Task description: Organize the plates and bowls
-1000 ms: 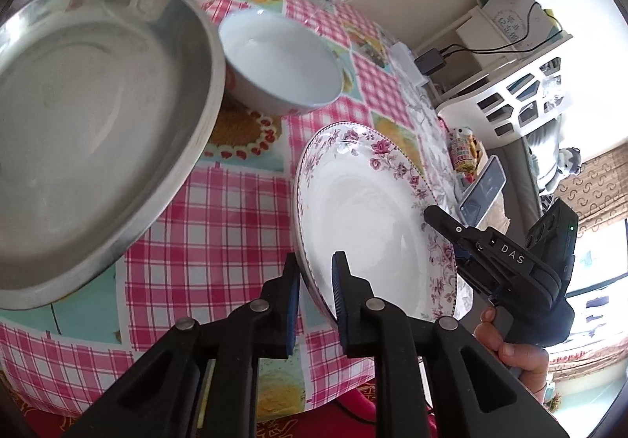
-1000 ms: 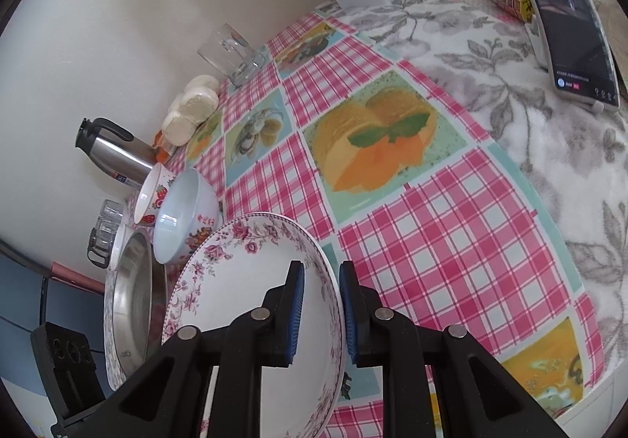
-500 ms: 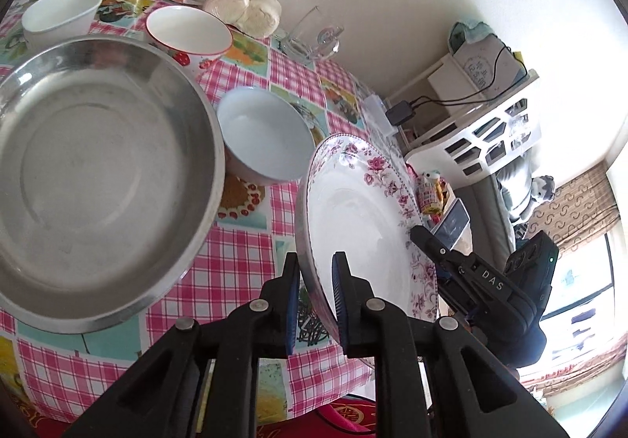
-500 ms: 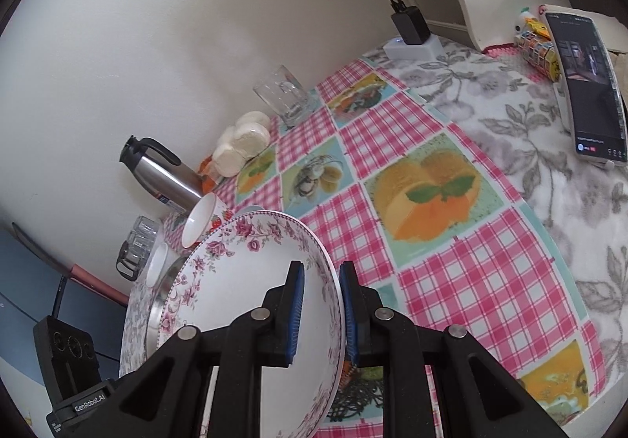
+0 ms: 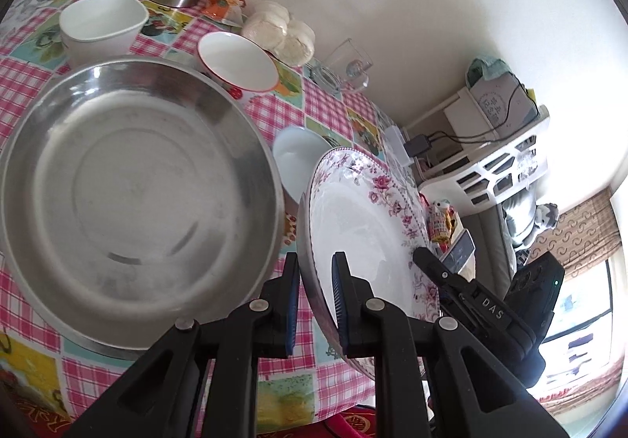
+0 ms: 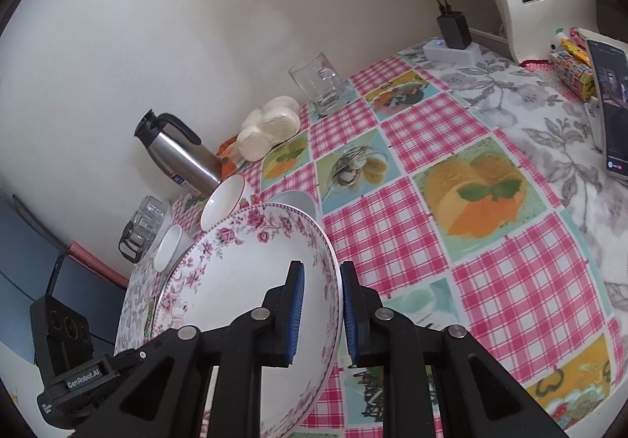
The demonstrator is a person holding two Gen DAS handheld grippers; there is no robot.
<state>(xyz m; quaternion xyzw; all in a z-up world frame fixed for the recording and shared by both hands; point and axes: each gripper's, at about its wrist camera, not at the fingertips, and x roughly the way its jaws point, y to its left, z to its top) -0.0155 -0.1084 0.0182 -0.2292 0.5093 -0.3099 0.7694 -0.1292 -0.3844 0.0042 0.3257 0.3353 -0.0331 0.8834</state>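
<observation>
Floral plate point(image 5: 365, 241), clamped at opposite rims by the left gripper point(image 5: 314, 300) and the right gripper point(image 6: 320, 310), is now clear of the checked tablecloth point(image 6: 490, 281), having risen over the last second. It hangs tilted, just right of the steel basin point(image 5: 129, 198) and nearer than the white bowl point(image 5: 298, 159). With the lift apparently done, transfer toward the basin probably follows.
</observation>
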